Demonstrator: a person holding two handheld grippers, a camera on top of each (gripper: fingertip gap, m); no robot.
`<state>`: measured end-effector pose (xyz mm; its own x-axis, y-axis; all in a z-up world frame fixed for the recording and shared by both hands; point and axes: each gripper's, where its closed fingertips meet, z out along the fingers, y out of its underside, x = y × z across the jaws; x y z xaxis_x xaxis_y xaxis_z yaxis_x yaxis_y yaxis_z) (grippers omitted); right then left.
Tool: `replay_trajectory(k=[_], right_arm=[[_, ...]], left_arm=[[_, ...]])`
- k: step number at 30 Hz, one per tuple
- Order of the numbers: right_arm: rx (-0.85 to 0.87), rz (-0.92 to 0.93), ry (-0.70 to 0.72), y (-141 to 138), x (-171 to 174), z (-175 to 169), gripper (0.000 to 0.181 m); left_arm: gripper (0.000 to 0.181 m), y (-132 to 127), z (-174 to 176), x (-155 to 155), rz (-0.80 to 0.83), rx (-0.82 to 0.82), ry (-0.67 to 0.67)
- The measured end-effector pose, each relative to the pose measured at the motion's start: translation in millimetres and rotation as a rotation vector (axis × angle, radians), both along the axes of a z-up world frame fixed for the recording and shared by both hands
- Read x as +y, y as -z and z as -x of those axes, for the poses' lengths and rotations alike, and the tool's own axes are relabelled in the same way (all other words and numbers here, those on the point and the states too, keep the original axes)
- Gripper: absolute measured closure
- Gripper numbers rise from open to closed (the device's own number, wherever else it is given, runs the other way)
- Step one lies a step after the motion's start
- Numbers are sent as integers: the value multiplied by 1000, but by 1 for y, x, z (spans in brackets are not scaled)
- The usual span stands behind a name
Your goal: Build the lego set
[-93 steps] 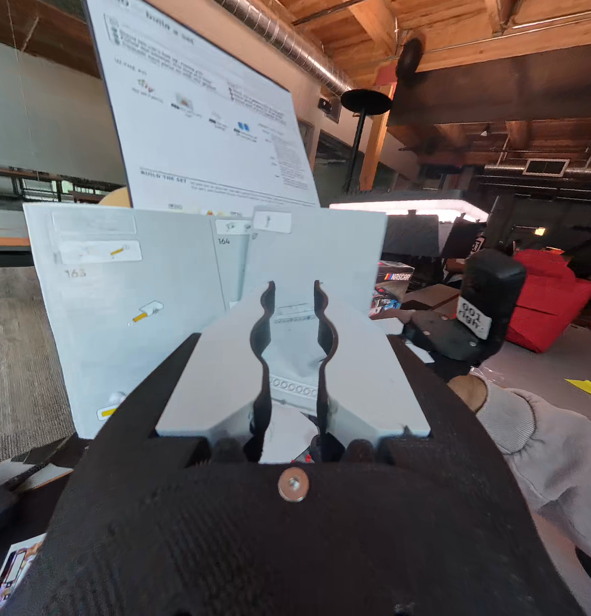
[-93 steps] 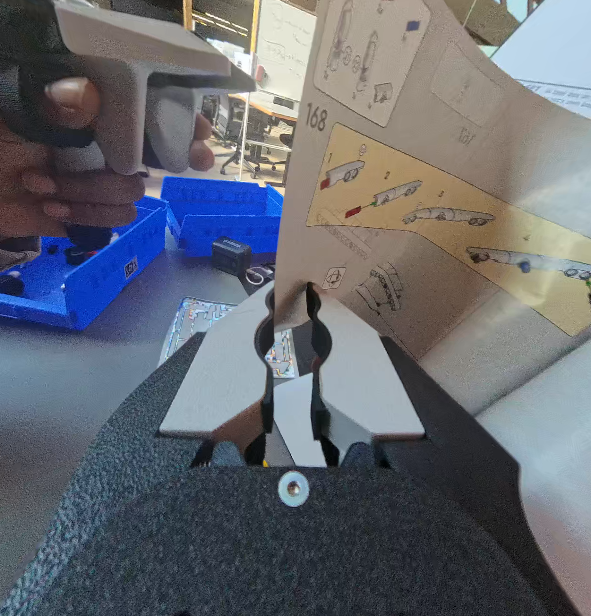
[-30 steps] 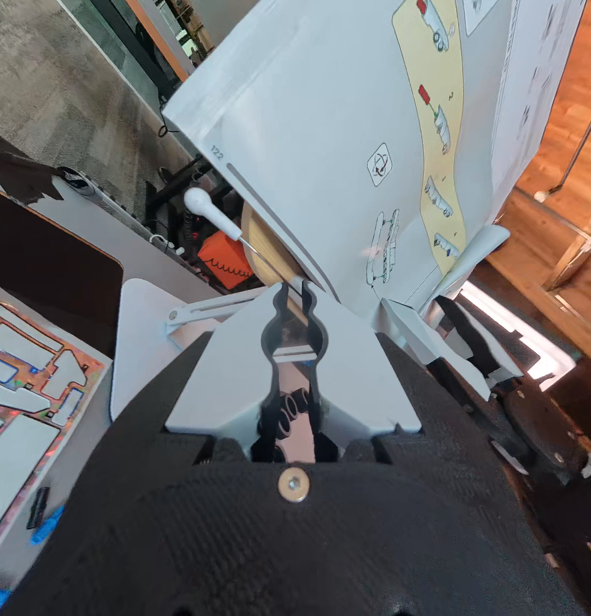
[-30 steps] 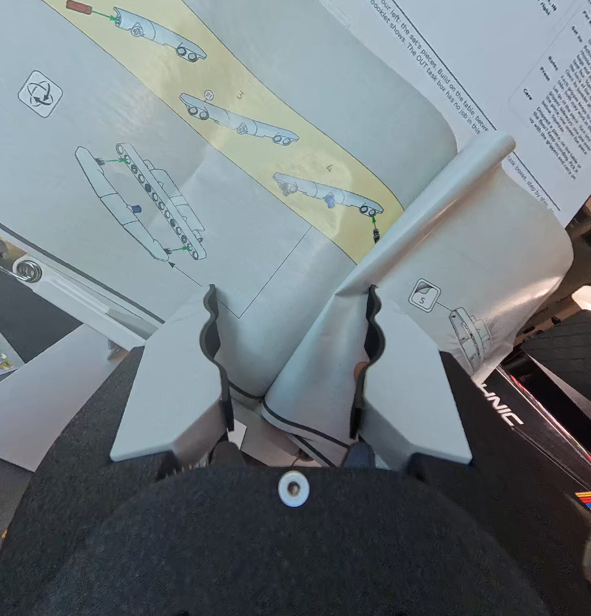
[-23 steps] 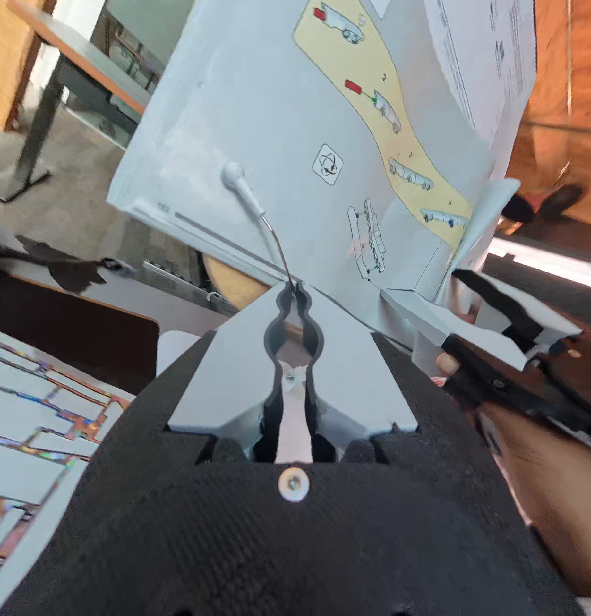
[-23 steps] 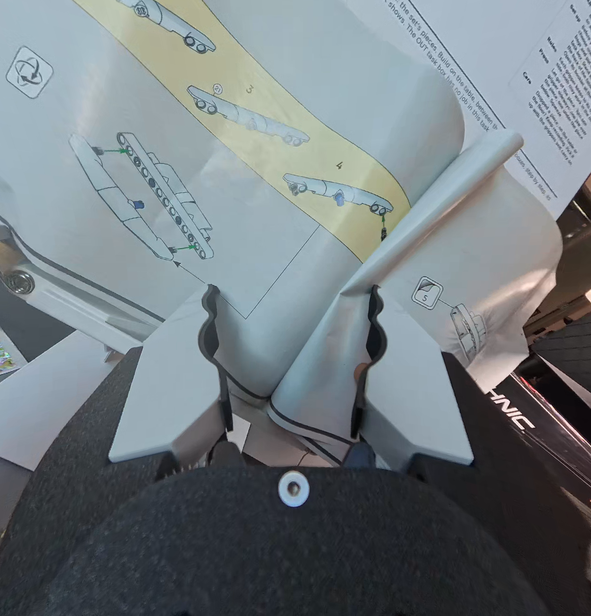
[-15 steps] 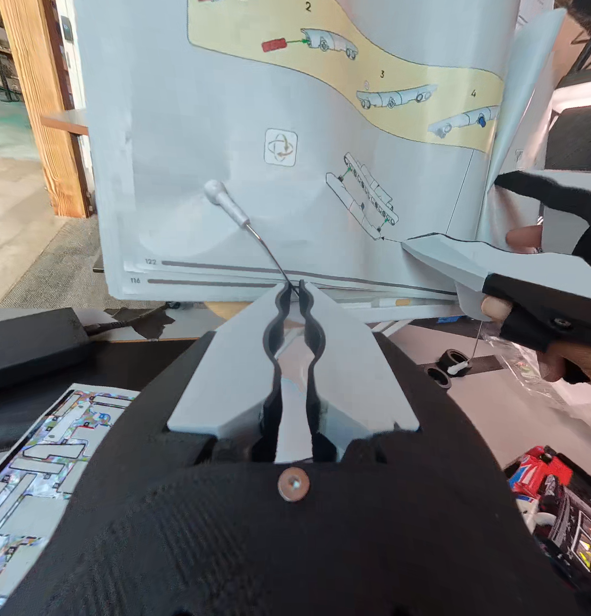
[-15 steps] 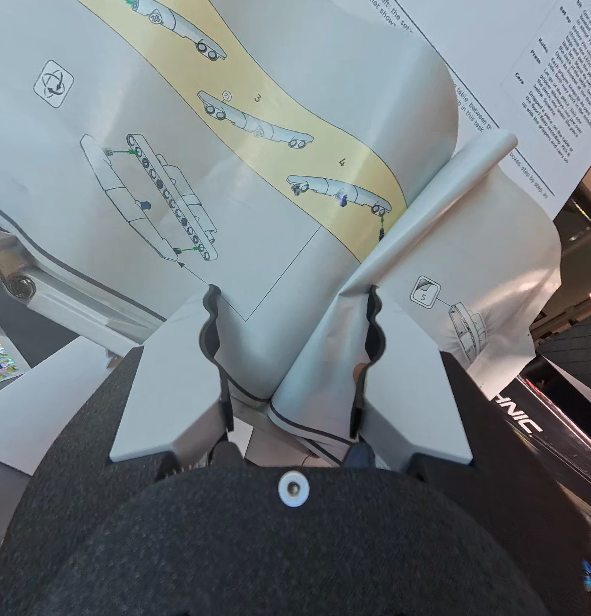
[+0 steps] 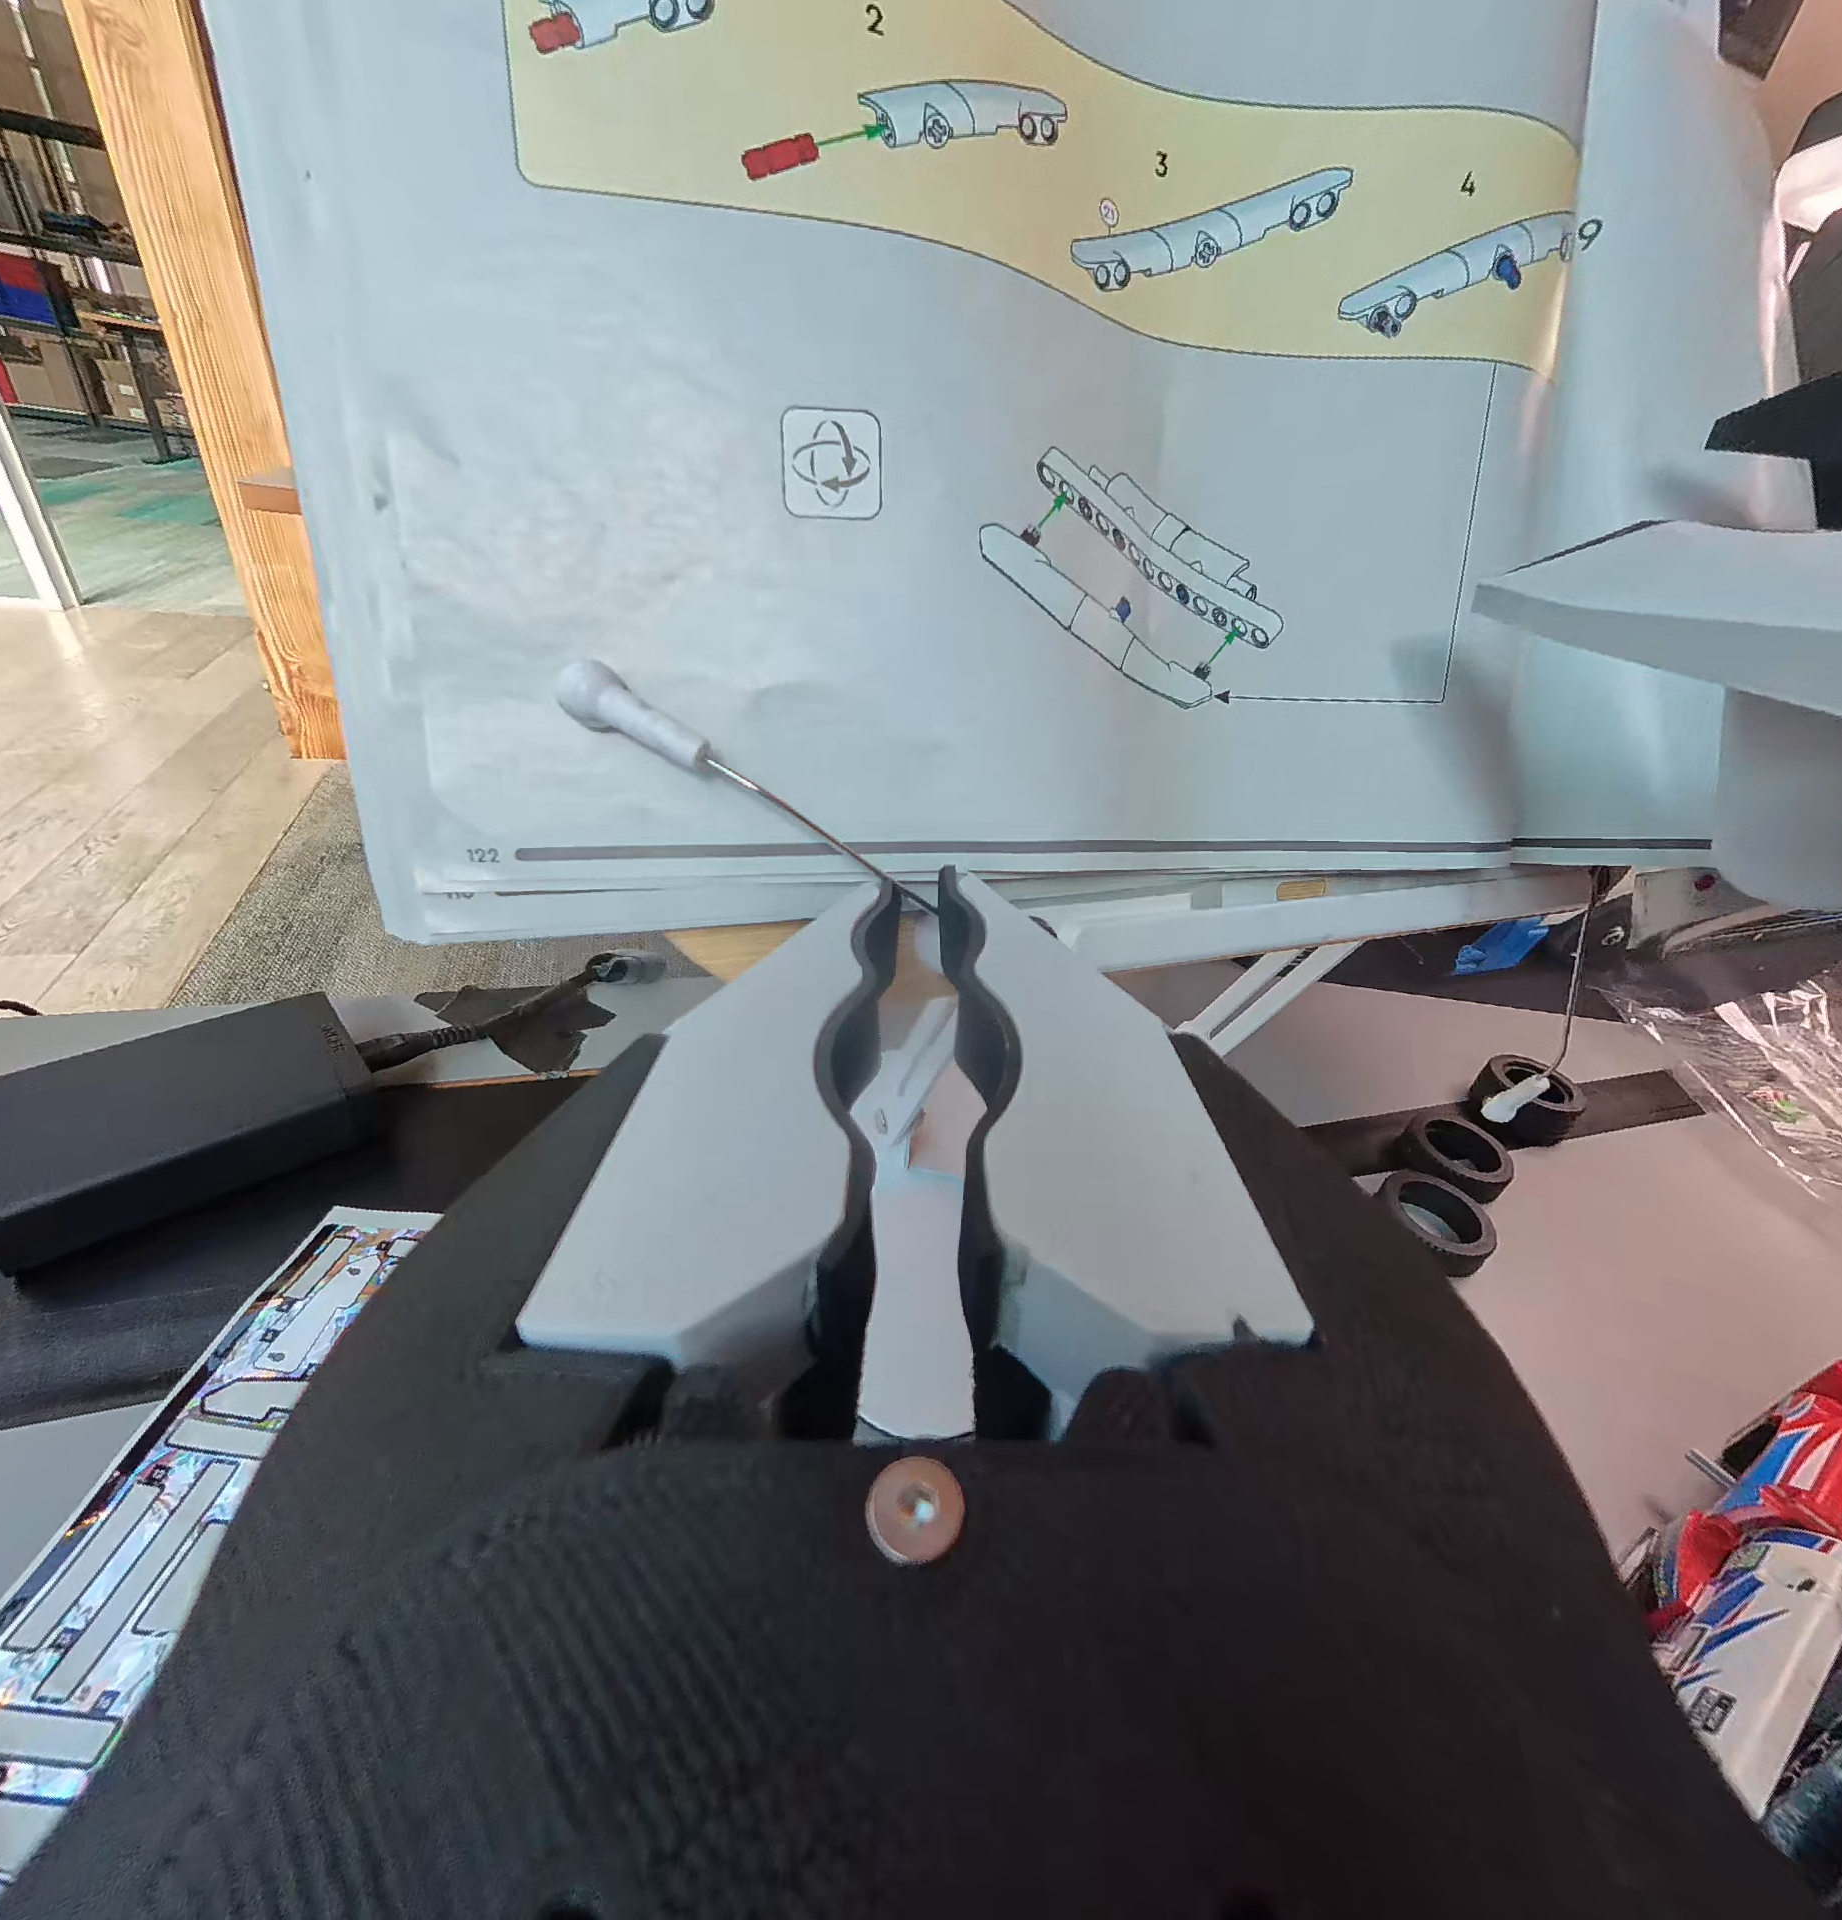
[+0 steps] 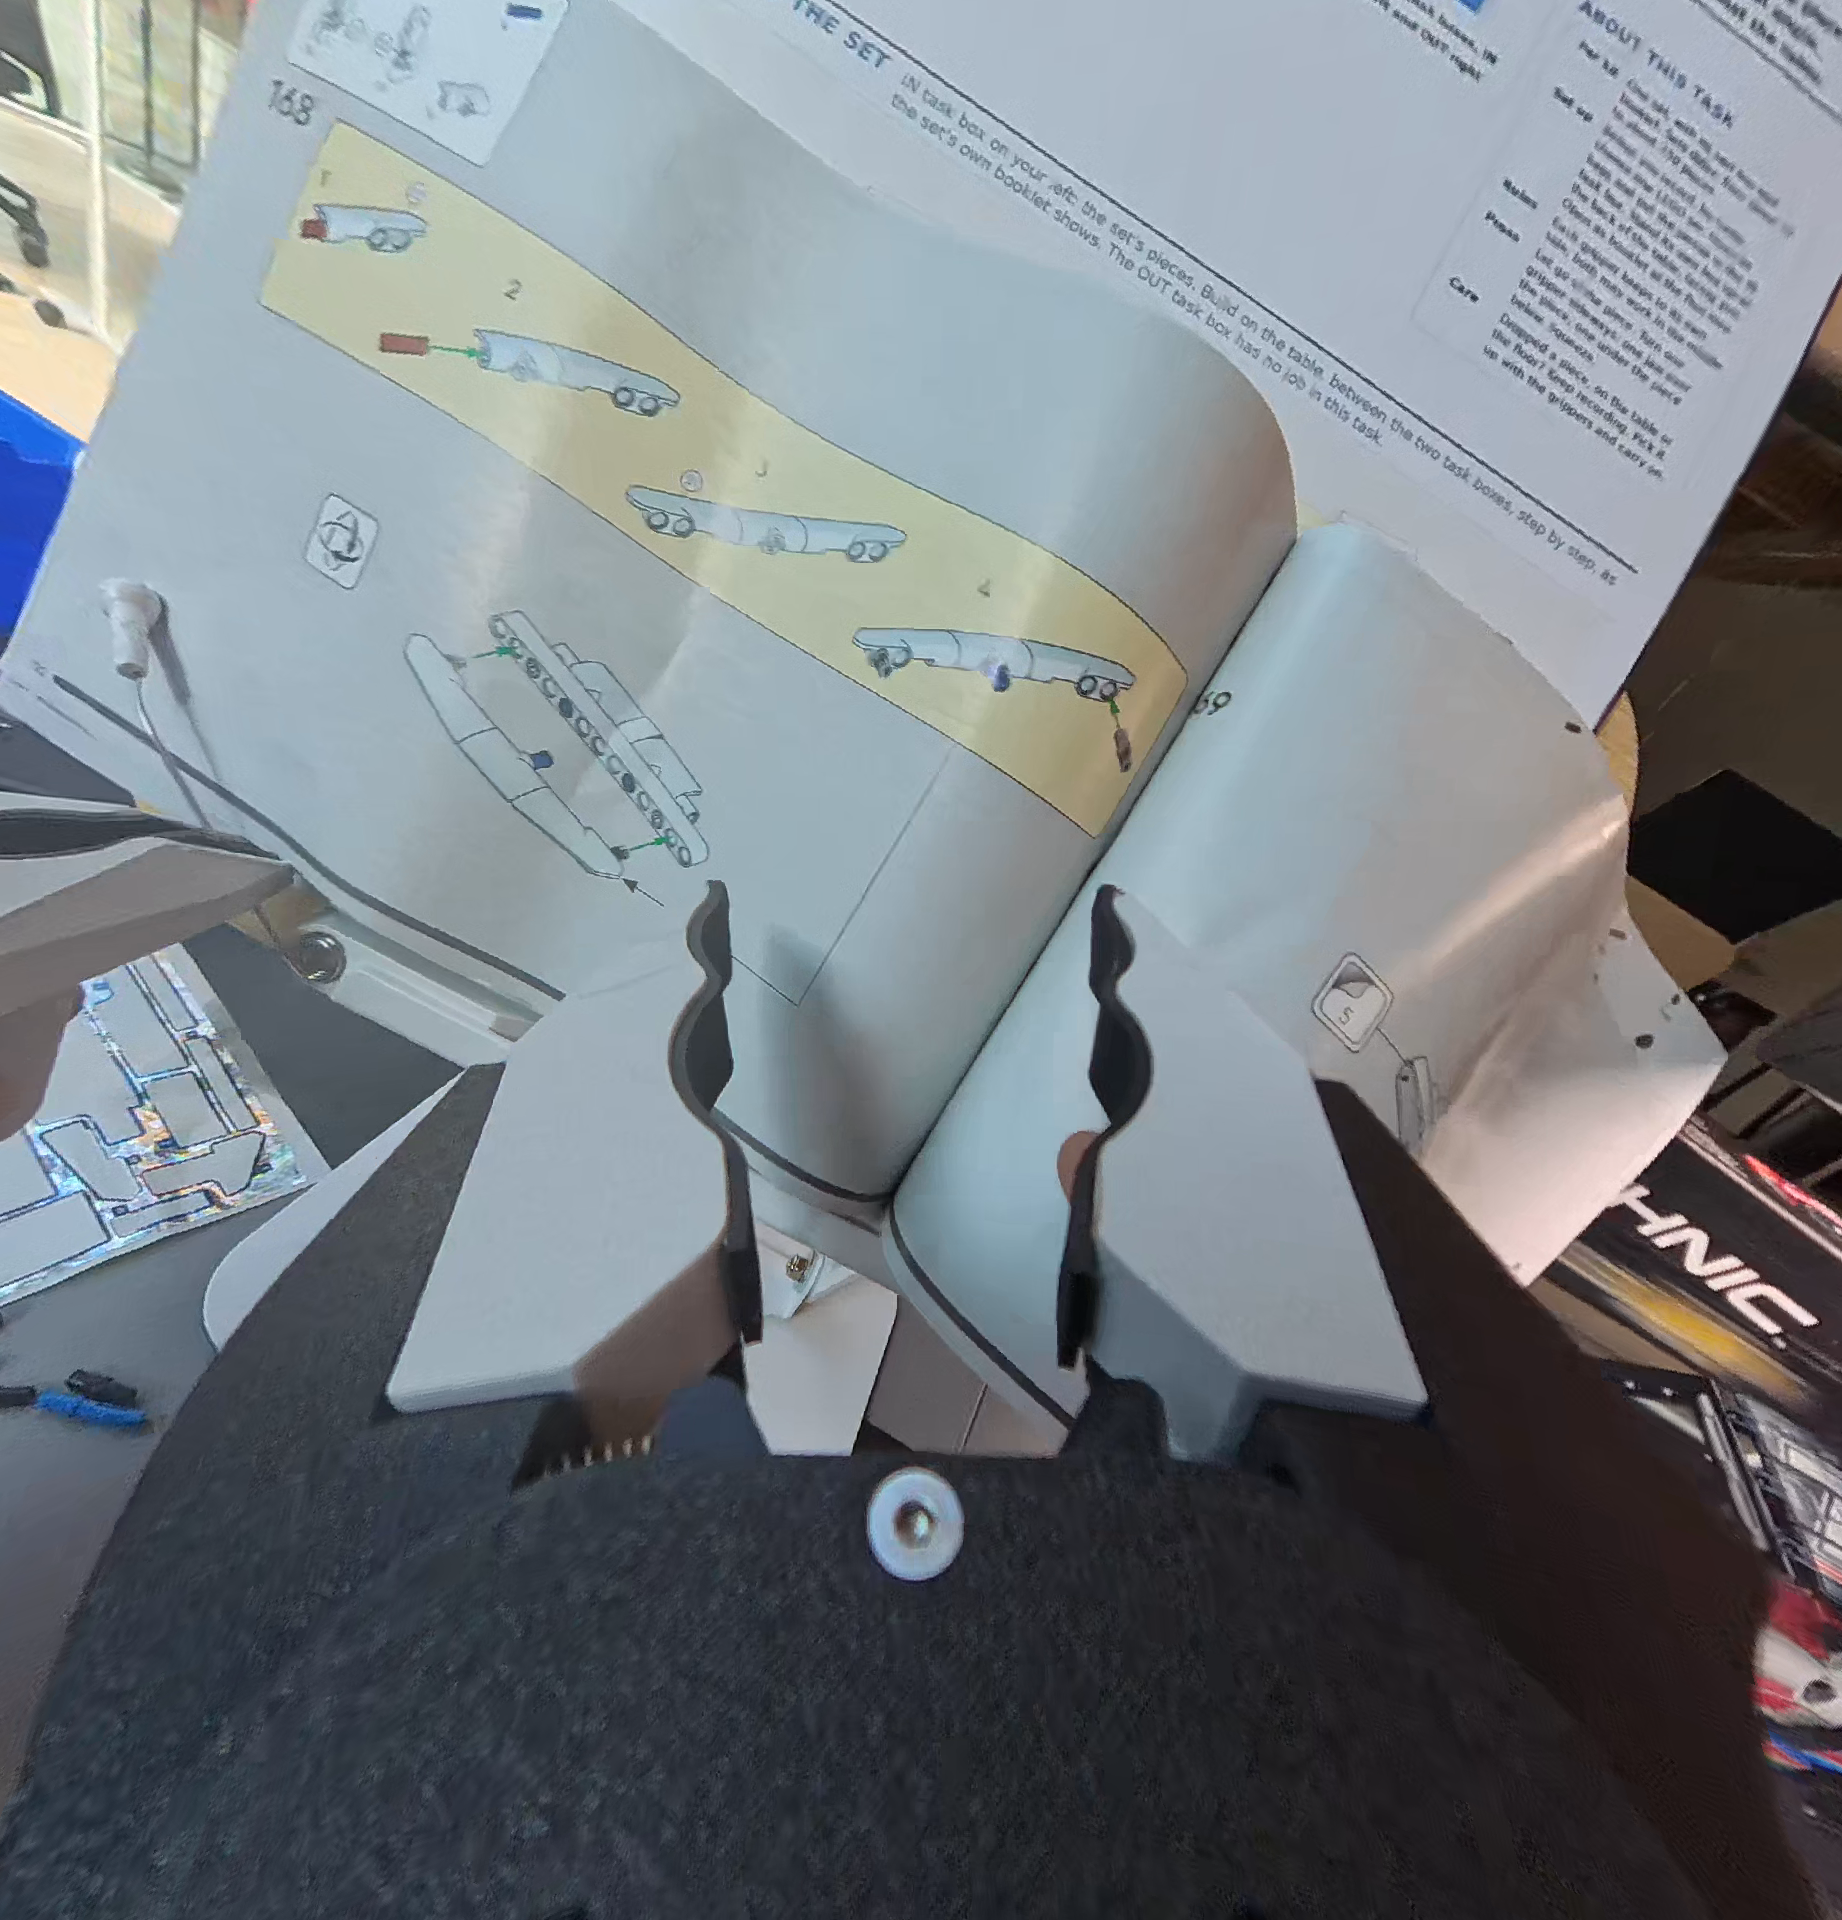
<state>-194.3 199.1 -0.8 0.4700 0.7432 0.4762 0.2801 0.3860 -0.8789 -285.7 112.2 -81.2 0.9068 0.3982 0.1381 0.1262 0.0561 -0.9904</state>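
My left gripper point(image 9: 919, 883), level and nearly closed, pinches the page-holder wire point(image 9: 792, 805) at its tips below the upright booklet point(image 9: 896, 582), while my right gripper point(image 10: 906, 914), tilted up and wide open, straddles the booklet's spine without gripping.

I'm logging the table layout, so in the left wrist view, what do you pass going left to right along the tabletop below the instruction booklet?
Black power adapter → holographic sticker sheet → left gripper, shut on the stand's page-holder wire → three black tyres → clear plastic bag.
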Motion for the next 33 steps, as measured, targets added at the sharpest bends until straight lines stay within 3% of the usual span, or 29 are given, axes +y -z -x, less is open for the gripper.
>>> replay_trajectory(k=[1, 6, 10, 15, 20, 22, 25, 29, 33], right_arm=[[-20, -29, -13, 0, -6, 4, 119], [-221, -81, -59, 29, -12, 36, 125], [-277, -210, -68, 39, -9, 49, 137], [-267, -192, -106, 42, -13, 49, 146], [-169, -69, -238, 33, -36, 53, 144], [-141, -72, -352, 26, -59, 60, 157], [-265, -33, -398, 47, -68, 74, 166], [-253, -39, -382, 49, -58, 83, 181], [-258, 23, -456, 53, -63, 83, 181]], left_arm=[[175, 0, 0, 0, -2, 2, -3], [175, 0, -1, -1, 40, 67, -7], [175, -5, -8, -1, 75, 240, 38], [175, -9, -13, 2, 181, 521, 73], [174, -5, -12, -1, 134, 373, 84], [174, -5, -14, -2, 106, 345, 70], [175, -4, -15, -2, 84, 311, 62], [174, -5, -16, -4, 139, 420, 27], [176, -10, -21, 0, 240, 648, 2]])
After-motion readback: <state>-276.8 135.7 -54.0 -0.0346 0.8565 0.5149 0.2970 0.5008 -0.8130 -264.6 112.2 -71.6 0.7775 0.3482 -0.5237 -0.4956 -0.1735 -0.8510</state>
